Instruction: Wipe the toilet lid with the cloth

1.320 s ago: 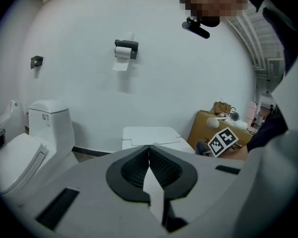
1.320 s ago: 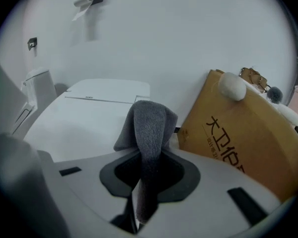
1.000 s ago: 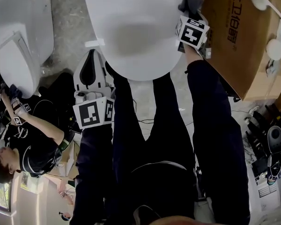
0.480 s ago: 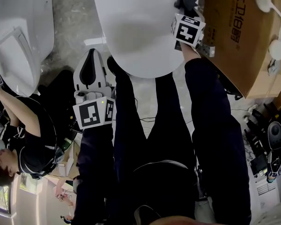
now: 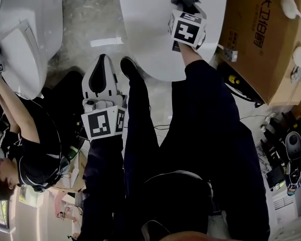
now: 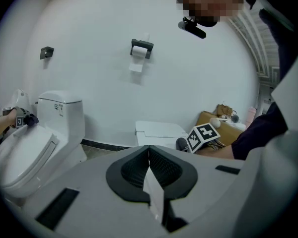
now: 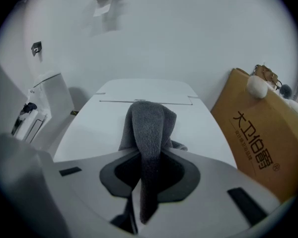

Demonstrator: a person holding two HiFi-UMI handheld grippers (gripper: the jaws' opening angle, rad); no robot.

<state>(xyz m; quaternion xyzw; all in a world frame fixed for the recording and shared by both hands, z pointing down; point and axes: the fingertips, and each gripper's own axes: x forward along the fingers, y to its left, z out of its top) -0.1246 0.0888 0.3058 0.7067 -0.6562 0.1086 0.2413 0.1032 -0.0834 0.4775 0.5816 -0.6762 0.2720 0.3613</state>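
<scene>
Grey cloth (image 7: 148,128), white toilet lid (image 7: 89,128), brown cardboard box (image 7: 258,143).

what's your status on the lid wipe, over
Right gripper shut on grey cloth, cloth on toilet lid. Left gripper shut, empty, beside the lid. Cardboard box close on lid's right.

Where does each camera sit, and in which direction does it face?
Head view: on the person's head, facing steeply down at the toilet lid; legs, sleeves, the left hand-held gripper and the right hand-held gripper show.
Left gripper view: on the left hand-held gripper, facing the wall; its shut, empty jaws show.
Right gripper view: on the right one, facing along the lid; jaws shut on the cloth.
Shared by head and right gripper views: lid, cloth, cardboard box.
</scene>
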